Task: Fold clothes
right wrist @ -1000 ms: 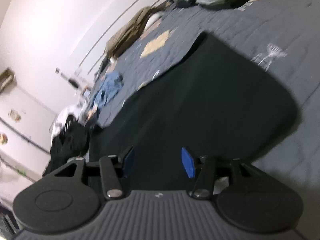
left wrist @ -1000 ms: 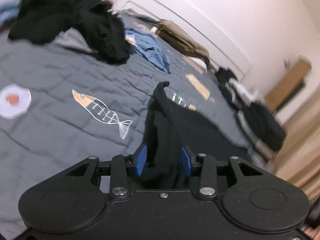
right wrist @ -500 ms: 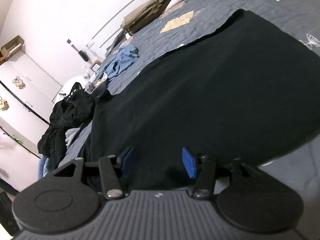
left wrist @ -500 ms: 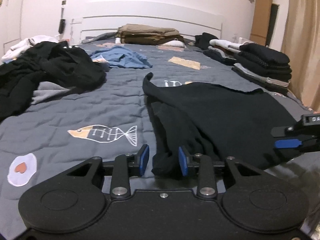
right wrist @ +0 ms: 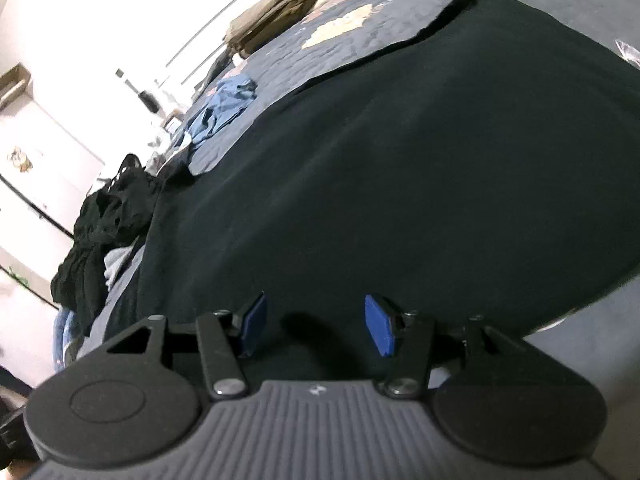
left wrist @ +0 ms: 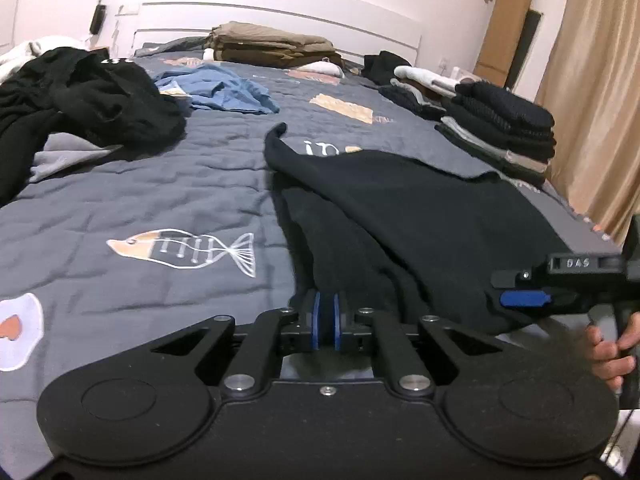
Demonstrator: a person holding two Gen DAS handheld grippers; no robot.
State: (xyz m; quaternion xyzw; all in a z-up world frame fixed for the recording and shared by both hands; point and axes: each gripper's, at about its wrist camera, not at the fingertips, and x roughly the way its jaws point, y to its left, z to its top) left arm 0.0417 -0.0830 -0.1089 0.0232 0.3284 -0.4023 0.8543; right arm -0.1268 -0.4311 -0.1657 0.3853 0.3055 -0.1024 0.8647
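The black garment [left wrist: 420, 216] lies spread over the centre and right of the left wrist view, on the grey bedspread [left wrist: 140, 184]. The left gripper [left wrist: 326, 322], at bottom centre, has its 2 blue pads pinched together on the garment's near edge. The right gripper [right wrist: 316, 324] stands open over the near hem, no cloth pinched. It should close on the hem first, then both lift evenly, keeping the edge taut.
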